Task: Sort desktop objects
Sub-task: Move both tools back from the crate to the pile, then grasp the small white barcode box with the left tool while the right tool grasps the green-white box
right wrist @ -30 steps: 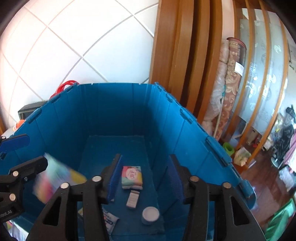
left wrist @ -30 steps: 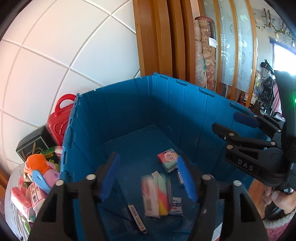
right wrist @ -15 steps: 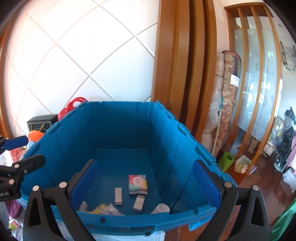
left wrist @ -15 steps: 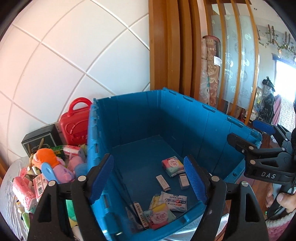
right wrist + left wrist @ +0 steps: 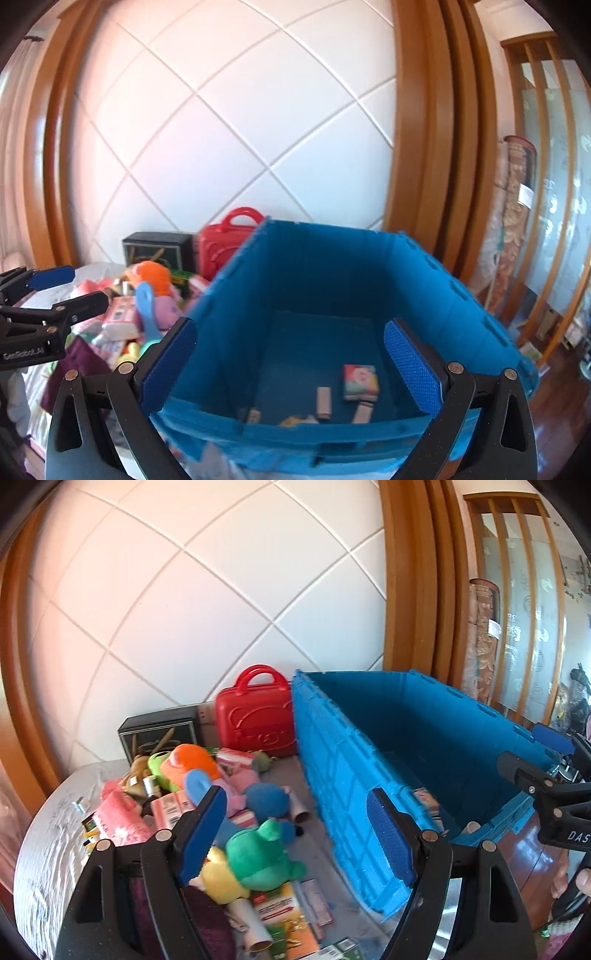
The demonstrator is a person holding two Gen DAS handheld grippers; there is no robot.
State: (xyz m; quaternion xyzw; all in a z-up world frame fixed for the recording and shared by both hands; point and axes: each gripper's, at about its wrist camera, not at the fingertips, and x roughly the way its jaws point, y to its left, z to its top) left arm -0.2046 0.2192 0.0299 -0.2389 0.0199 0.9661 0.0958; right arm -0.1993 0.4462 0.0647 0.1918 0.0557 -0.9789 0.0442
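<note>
The left gripper, spread and empty, has swung from above the blue crate to the toy pile on its left, so another pick seems next, while the right gripper waits spread at the crate's near rim.

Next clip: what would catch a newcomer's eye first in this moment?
The big blue crate fills the right wrist view, with a few small packets on its floor, including a colourful box. Beside it, a bright heap of toys on the table stands out: a green plush, an orange plush, and a red case against the wall. Both grippers are open and empty.
</note>
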